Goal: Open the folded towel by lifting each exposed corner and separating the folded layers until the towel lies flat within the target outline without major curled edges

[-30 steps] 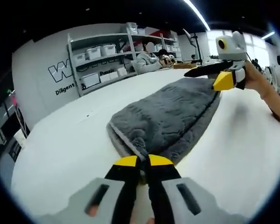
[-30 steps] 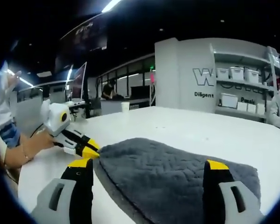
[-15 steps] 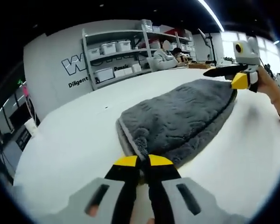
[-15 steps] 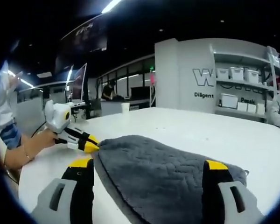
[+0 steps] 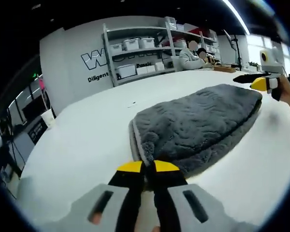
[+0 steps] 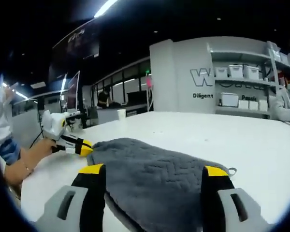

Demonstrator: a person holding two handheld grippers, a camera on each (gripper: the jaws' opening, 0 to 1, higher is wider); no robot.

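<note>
White table | folded grey towel (plush) | left gripper pinching its corner | right gripper wide

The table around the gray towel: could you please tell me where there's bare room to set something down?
The white table is bare between the towel and the shelf wall, and beside its other long edge. The towel's two ends are crowded by the left tool and right tool.

1. ceiling light strips glare against a dark ceiling in both views.
2. the white table is brightly and evenly lit, with only soft shadows.
3. fisheye bending curves the edges; distant shelves look slightly soft.
</note>
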